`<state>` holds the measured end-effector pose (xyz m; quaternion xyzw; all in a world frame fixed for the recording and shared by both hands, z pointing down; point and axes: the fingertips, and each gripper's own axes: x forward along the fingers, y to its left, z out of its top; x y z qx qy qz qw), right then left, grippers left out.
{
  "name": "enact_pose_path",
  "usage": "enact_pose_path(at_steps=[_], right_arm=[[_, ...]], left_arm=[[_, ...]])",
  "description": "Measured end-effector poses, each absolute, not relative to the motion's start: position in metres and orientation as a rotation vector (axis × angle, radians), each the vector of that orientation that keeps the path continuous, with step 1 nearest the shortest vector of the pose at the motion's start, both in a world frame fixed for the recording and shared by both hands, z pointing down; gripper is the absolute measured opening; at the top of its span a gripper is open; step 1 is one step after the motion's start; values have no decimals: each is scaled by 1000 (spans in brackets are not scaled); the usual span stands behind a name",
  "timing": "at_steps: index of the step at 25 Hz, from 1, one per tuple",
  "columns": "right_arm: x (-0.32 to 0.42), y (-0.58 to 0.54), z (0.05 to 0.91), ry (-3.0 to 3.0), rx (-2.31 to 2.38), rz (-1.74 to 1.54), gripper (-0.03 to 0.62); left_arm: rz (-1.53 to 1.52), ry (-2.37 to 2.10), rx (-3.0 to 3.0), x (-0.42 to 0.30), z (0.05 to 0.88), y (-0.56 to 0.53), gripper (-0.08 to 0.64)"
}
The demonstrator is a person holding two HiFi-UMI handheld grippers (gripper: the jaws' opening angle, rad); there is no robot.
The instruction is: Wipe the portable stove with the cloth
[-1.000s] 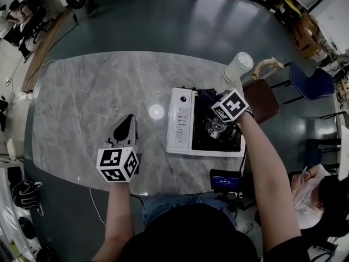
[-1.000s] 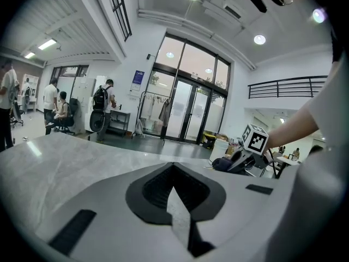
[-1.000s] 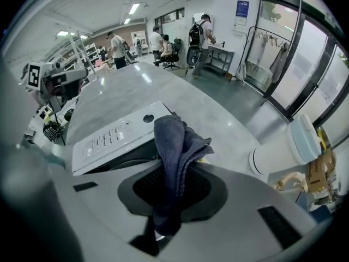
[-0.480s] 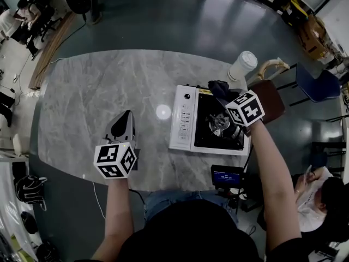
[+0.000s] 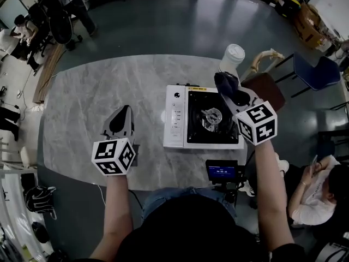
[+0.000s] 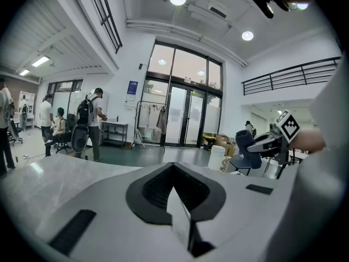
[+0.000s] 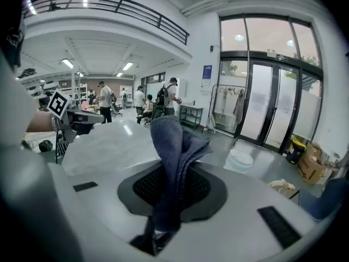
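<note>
Portable stove point(image 5: 204, 119) on the marble table point(image 5: 92, 91), toward 3 o'clock of the tabletop. Its white control panel is at the stove's 9 o'clock side and the black burner plate fills the rest. Nothing rests on the plate, so the whole top is open to wiping.

The dark blue cloth point(image 5: 228, 86) is at the stove's 1 o'clock corner, pinched in the right gripper point(image 5: 233, 95). In the right gripper view the jaws of this gripper point(image 7: 169, 195) are closed on the lower part of the cloth point(image 7: 173, 146). The free end bunches out beyond the tips, a grip that probably leaves soft fabric, not hard jaw, to meet the surface. That view faces out across the room rather than down, which suggests the cloth is poised off the plate; actual contact cannot be settled.

The left gripper point(image 5: 122, 119) is at 9 o'clock of the stove, well apart from it. Its jaws point(image 6: 177, 201) are together with nothing between them, so it is apparently parked clear of the wiping path.

A white lidded container point(image 5: 233, 56) stands off the table at 1 o'clock.
</note>
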<state>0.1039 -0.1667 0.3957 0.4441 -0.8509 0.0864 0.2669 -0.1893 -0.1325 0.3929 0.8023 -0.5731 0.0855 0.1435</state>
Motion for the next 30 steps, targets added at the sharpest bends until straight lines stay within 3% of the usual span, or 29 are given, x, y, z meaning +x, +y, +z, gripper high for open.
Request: enact_pose_path(at_steps=[17,30], right_arm=[[211,-98,345,-2335,1759,38,77],[223,-93,313,-2277,1870,-308,77]], left_arm=[[47,-1819,2627,-130,312,-141,11],[-137,-1784,2824,-102,273,-157,11]])
